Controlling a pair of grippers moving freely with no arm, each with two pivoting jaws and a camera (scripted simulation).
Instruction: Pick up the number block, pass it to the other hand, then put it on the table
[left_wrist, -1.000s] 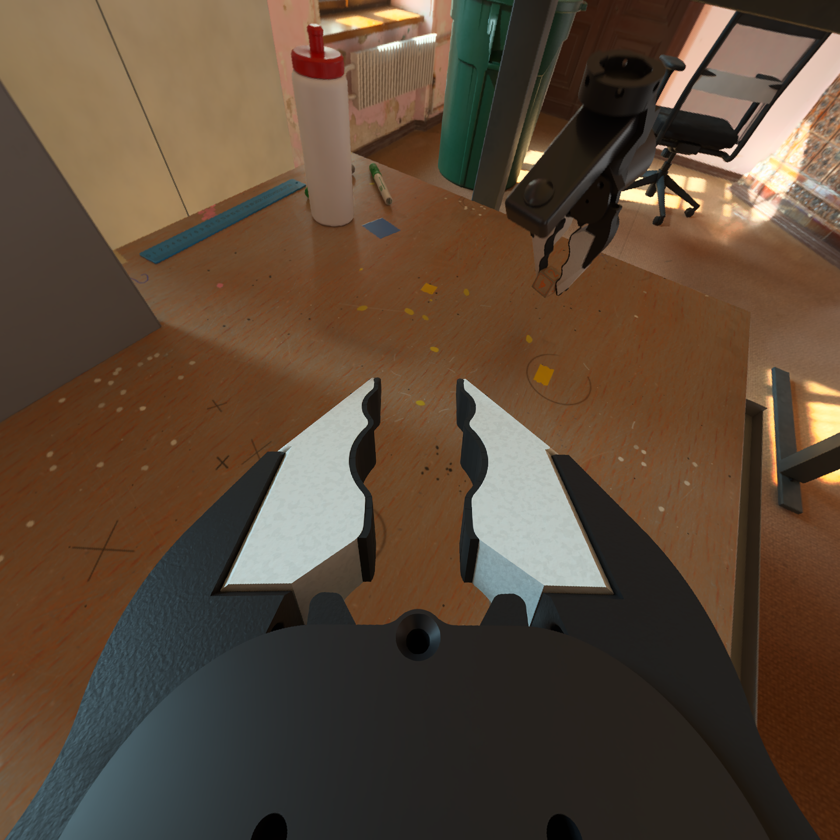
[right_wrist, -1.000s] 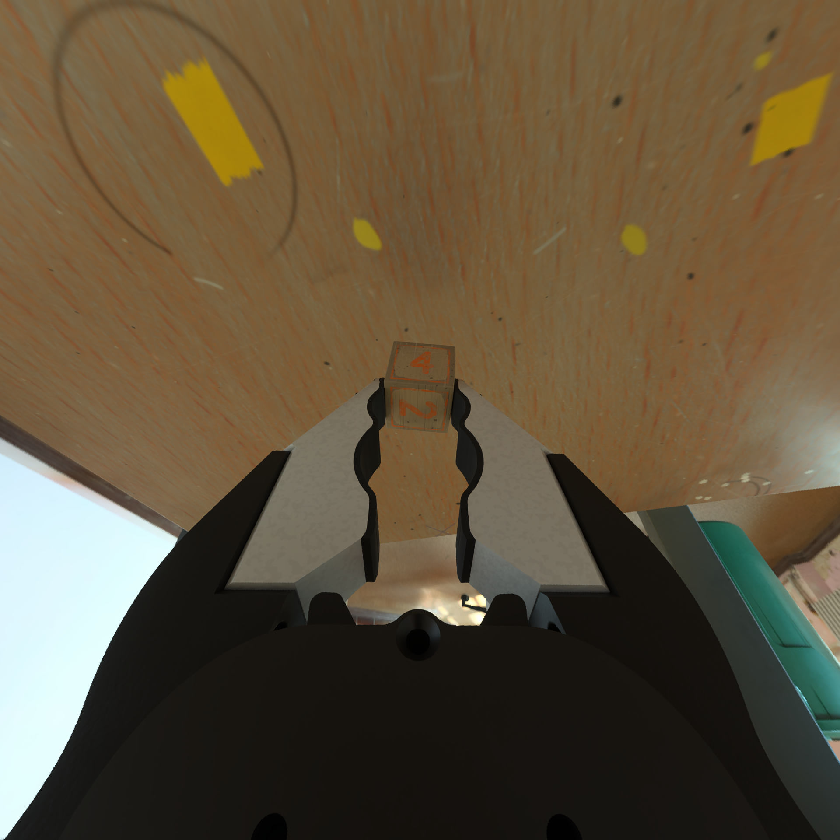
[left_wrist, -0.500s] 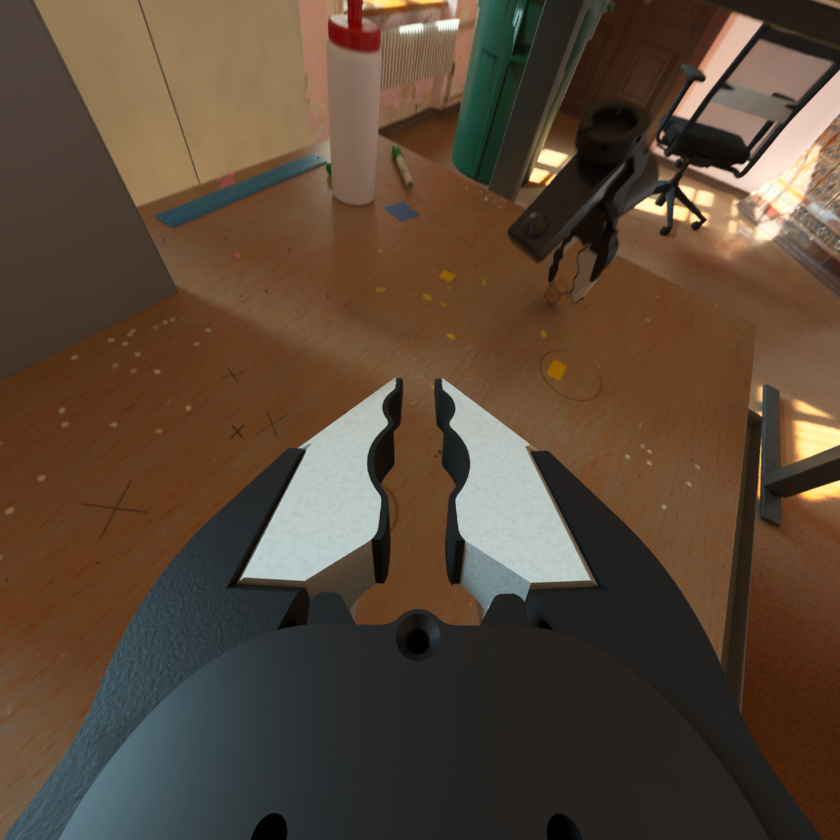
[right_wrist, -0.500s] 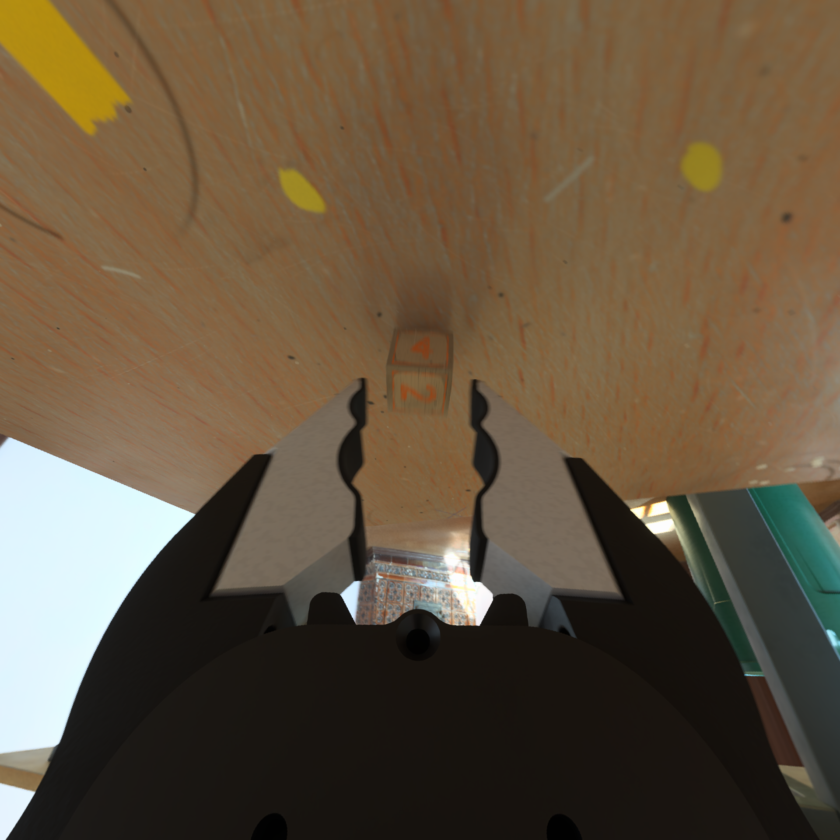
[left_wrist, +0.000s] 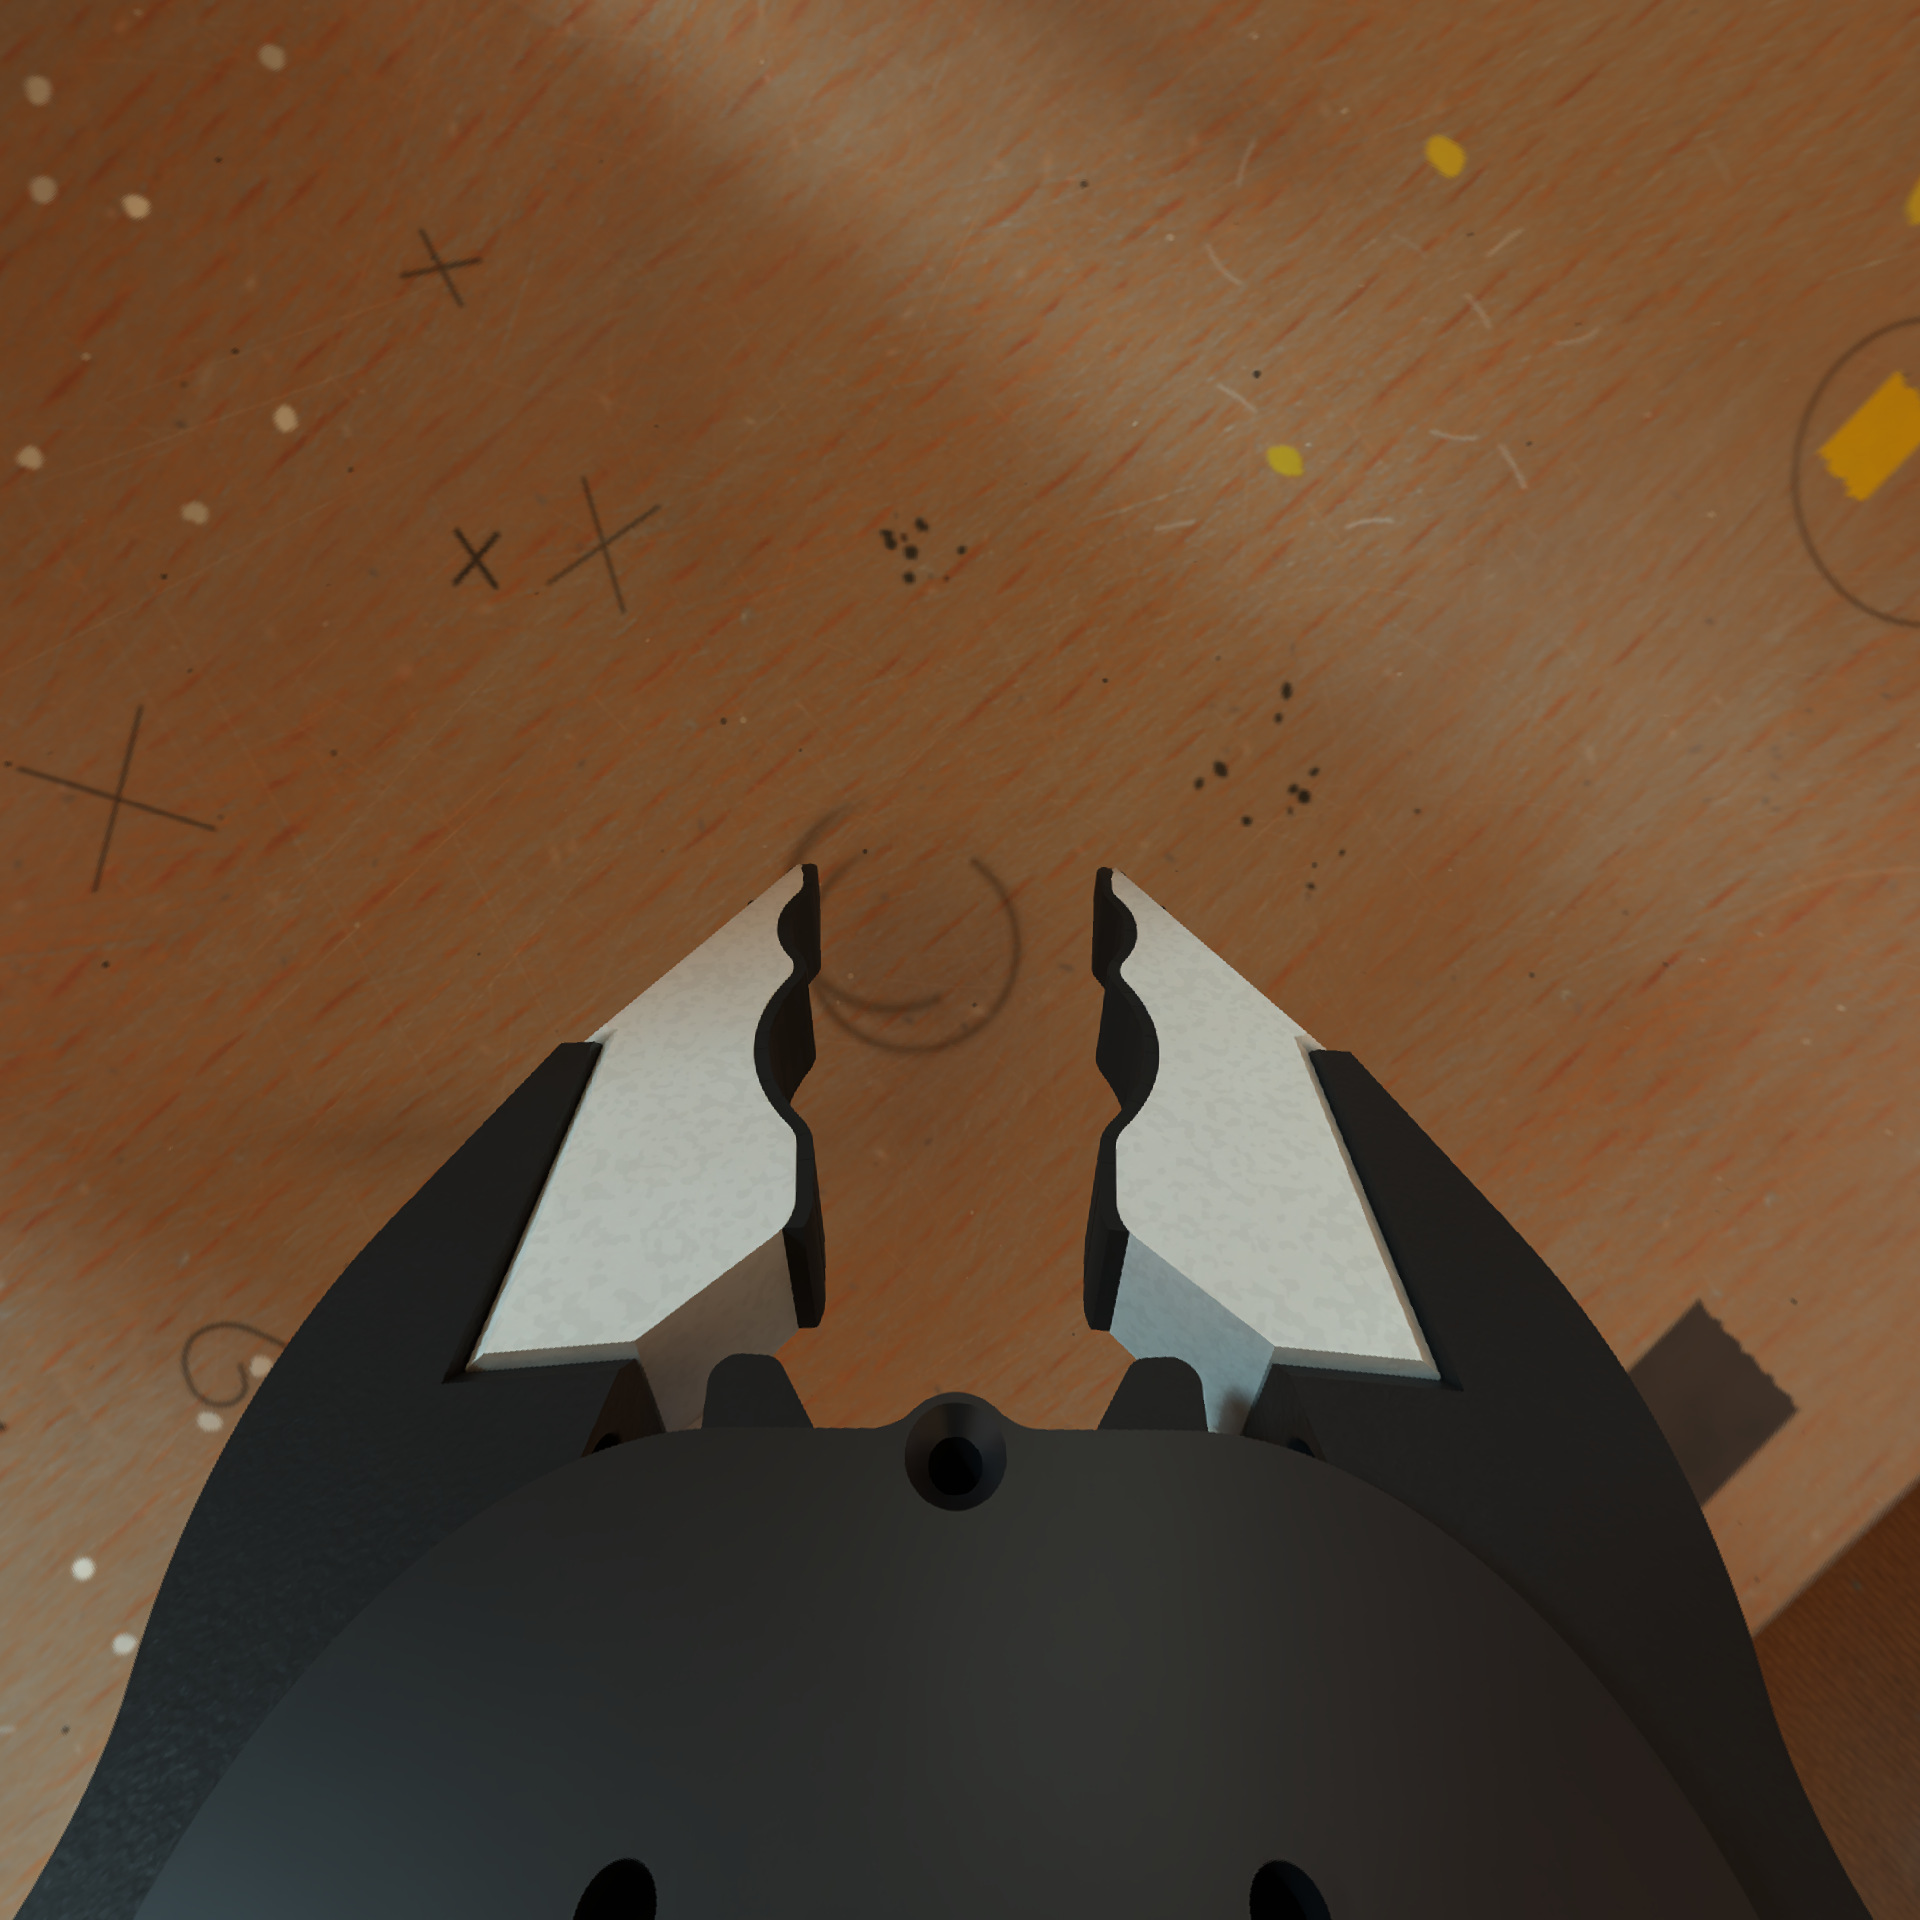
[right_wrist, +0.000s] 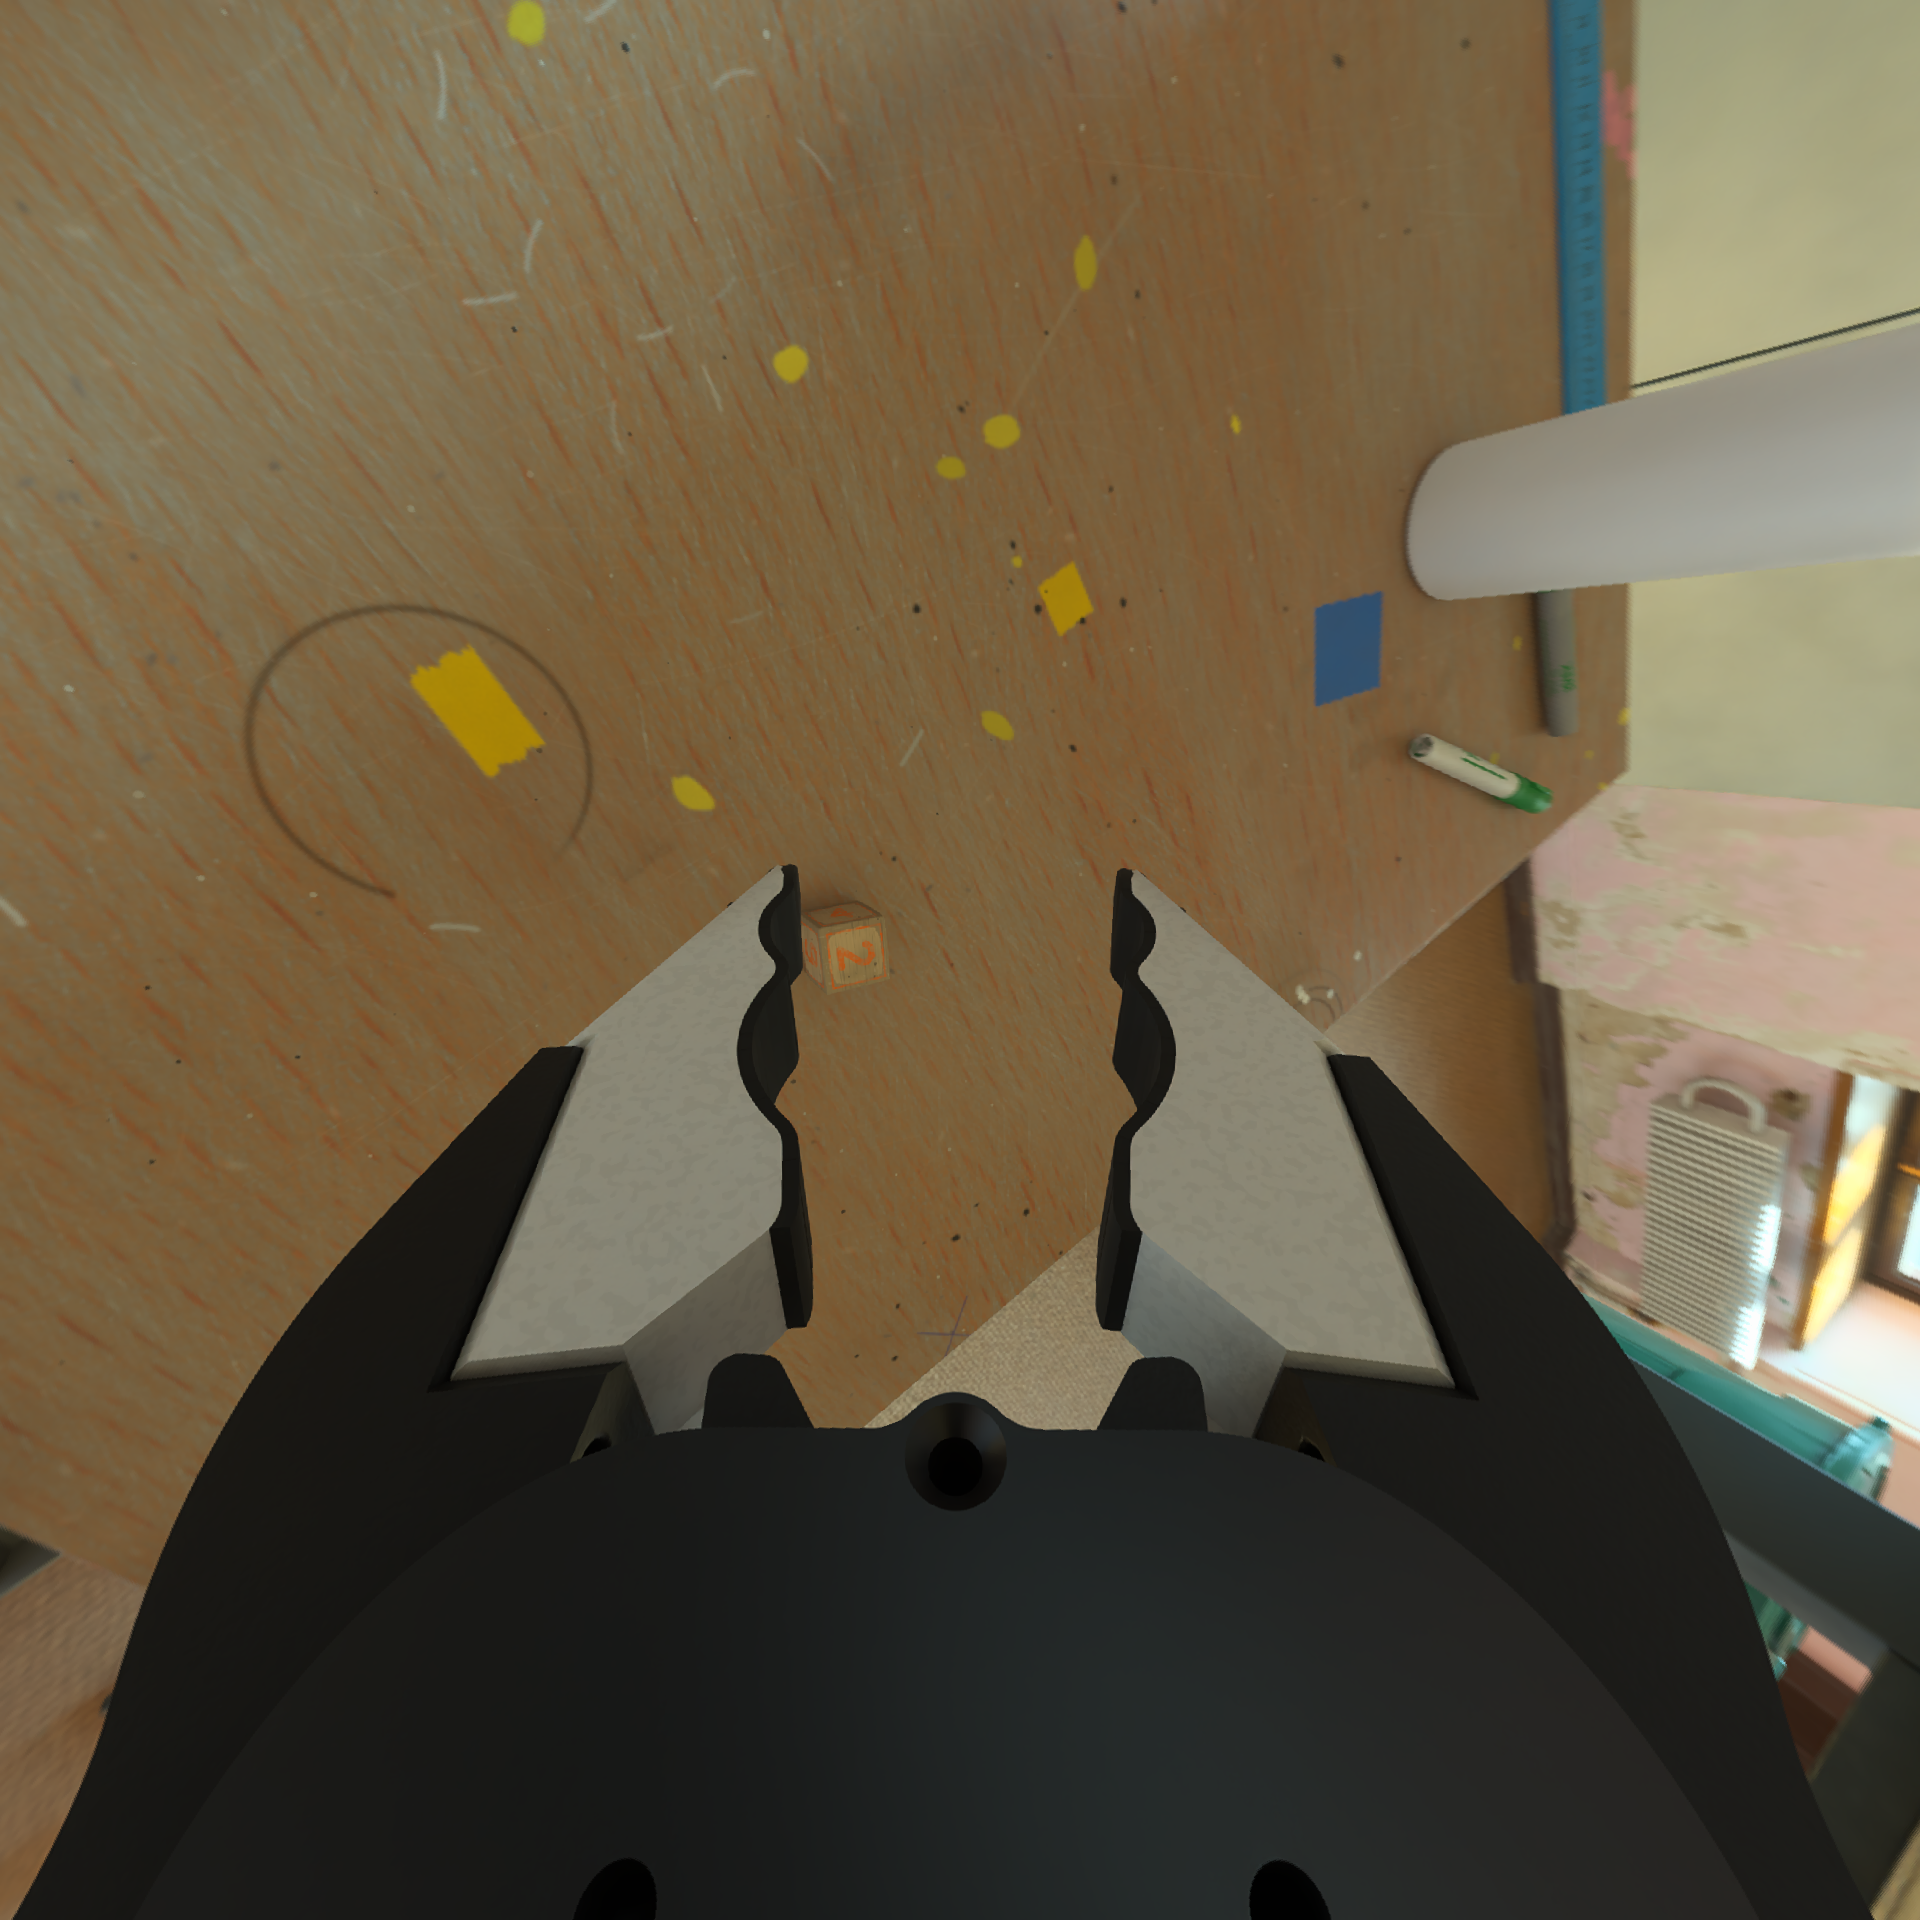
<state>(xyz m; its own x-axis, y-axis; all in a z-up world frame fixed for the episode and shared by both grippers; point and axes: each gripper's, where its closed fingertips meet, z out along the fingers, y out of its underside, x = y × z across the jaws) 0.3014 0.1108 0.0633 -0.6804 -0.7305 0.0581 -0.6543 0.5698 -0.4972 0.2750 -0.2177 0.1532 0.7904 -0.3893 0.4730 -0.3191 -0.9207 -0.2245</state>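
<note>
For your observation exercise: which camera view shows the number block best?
The right wrist view. The number block sits on the table, seen just past the open right gripper, partly hidden behind one fingertip. The left wrist view shows only bare table beyond the open left gripper, no block.

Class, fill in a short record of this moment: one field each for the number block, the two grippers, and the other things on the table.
number block: small wooden cube, resting on the table, free of both grippers
right gripper: open, empty, above the block
left gripper: open, empty, over bare table
other items: white bottle, green marker, grey pen, blue ruler, blue square
</note>
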